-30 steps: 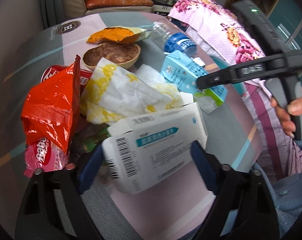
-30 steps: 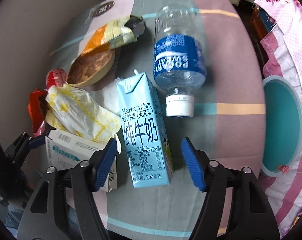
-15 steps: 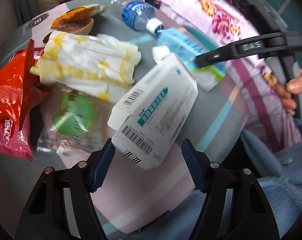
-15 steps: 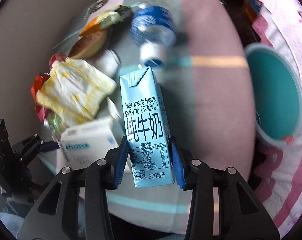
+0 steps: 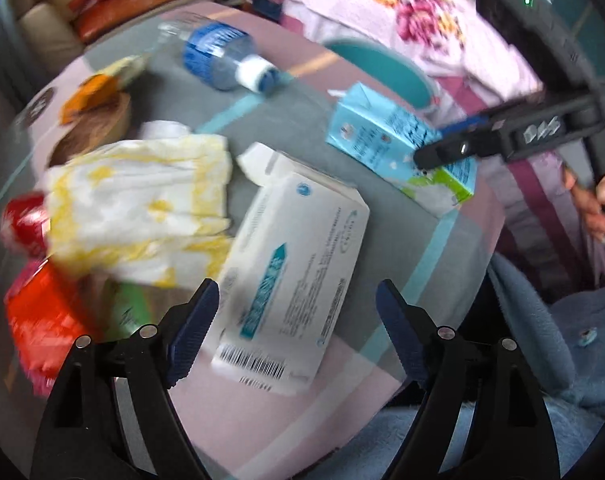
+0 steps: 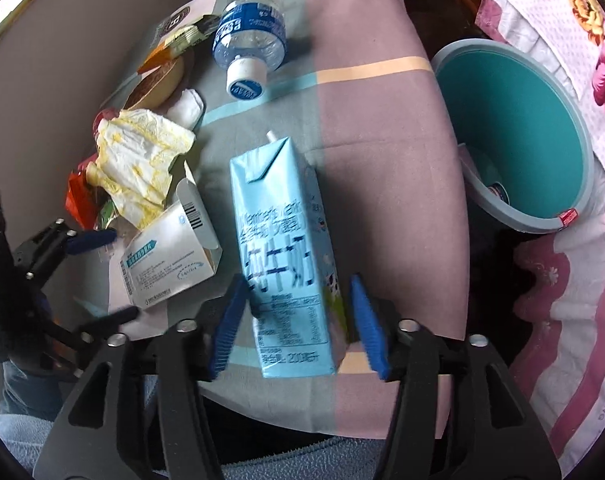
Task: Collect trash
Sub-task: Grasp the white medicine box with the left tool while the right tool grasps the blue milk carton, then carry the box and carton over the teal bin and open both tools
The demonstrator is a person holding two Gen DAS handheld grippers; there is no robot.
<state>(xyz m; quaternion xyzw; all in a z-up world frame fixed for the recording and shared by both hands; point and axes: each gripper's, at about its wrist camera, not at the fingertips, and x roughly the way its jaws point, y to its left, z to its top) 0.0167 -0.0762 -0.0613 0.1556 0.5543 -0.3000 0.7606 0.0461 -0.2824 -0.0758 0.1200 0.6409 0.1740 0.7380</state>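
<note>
- The right gripper has its blue pads on either side of the lower end of the milk carton. The left pad touches the carton's side, but a sliver of gap seems to show at the right pad, and the carton is motion-blurred, so I cannot tell whether the grip is firm.
- The carton's long axis runs straight away from this gripper, spout end farthest out. In the left wrist view it appears lifted off the cloth rather than lying on it.
- The teal bin sits off to the gripper's right, below the edge of the table, mouth tilted toward the camera. That is the relation the coming move turns on, I judge: carry the carton rightward over the rim and let go.
- The left gripper stands wide open and grips nothing. The white medicine box lies on the cloth between and just ahead of its fingers, long axis roughly along them, barcode end nearest.
- The left tool is nearer the box; the right is nearer the bin.
- Farther out lie a crumpled yellow-white wrapper, a red snack bag and a plastic bottle on its side, cap toward the grippers.
</note>
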